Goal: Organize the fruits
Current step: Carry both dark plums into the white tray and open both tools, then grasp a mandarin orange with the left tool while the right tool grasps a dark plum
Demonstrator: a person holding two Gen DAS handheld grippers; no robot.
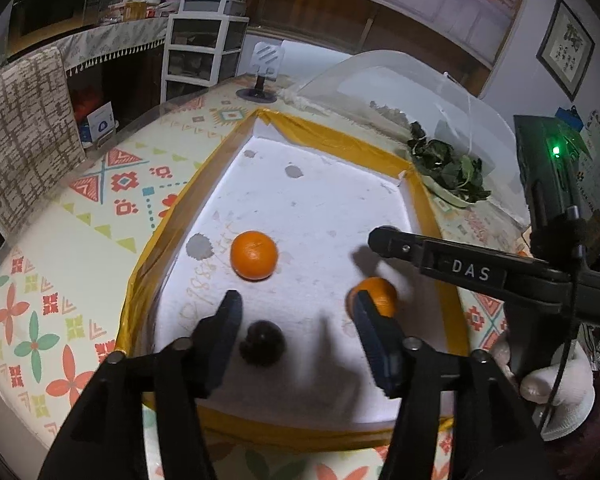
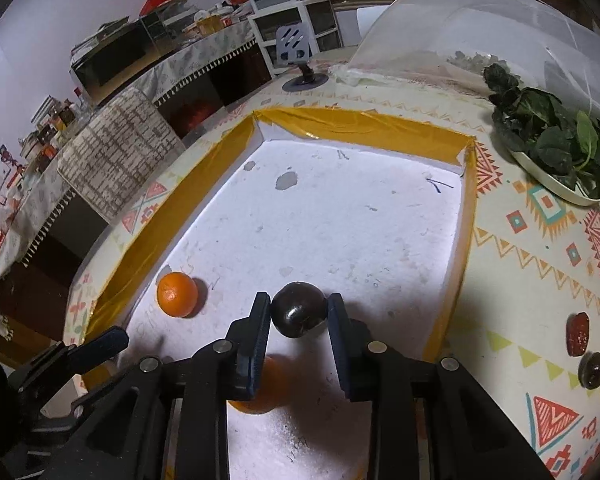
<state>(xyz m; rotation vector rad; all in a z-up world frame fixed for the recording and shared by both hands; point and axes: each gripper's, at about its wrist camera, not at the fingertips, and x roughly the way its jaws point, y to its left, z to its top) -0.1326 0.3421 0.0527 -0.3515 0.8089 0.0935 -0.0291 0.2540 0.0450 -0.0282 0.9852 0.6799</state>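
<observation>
A white tray (image 1: 332, 208) with a yellow taped rim lies on the patterned table. In the left wrist view an orange (image 1: 254, 255) sits in the middle, a second orange (image 1: 380, 295) lies behind my right-hand fingertip, and a dark round fruit (image 1: 262, 343) lies between my fingers. My left gripper (image 1: 298, 310) is open and empty above the tray. In the right wrist view my right gripper (image 2: 299, 308) is shut on the dark fruit (image 2: 298, 314). An orange (image 2: 177, 294) lies to the left, another orange (image 2: 270, 388) lies under the fingers.
A red date (image 2: 577, 334) and another dark fruit (image 2: 592, 369) lie on the tablecloth right of the tray. A dish of green leaves (image 2: 556, 148) stands at the far right under a clear dome cover (image 2: 480, 16). A phone stand (image 2: 298, 60) is behind the tray.
</observation>
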